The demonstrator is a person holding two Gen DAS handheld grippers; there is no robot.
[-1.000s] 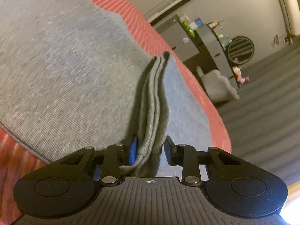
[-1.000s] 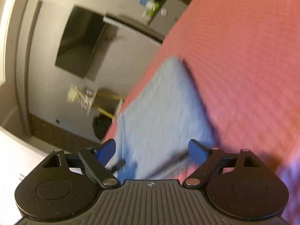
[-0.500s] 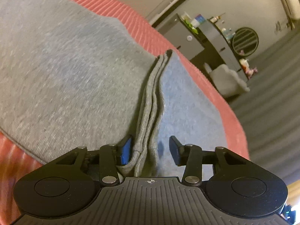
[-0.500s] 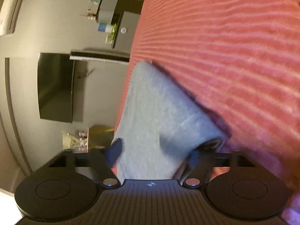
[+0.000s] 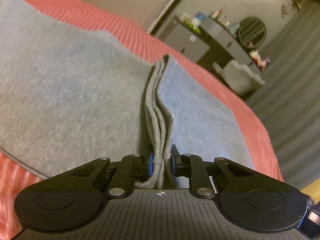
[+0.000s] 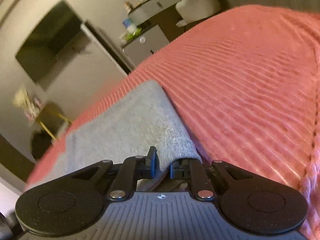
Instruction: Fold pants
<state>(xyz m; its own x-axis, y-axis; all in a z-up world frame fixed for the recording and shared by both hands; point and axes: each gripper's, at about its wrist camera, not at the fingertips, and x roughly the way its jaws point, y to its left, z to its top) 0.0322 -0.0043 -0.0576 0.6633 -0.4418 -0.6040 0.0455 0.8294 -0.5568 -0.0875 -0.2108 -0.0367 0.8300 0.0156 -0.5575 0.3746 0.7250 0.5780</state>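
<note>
Grey pants lie spread on a red ribbed bedspread. My left gripper is shut on the stacked ribbed cuff edges, which rise as a ridge running away from the jaws. In the right wrist view the grey pants stretch away to the left over the red bedspread. My right gripper is shut on a ribbed corner of the fabric at its near end.
Beyond the bed's far edge stand a grey dresser with small items, a round dark mirror and a pale armchair. A dark wall TV and a yellow-legged side table show in the right wrist view.
Both grippers were open around the fabric and have closed on it. The right gripper's view has swung and levelled toward the bed.
</note>
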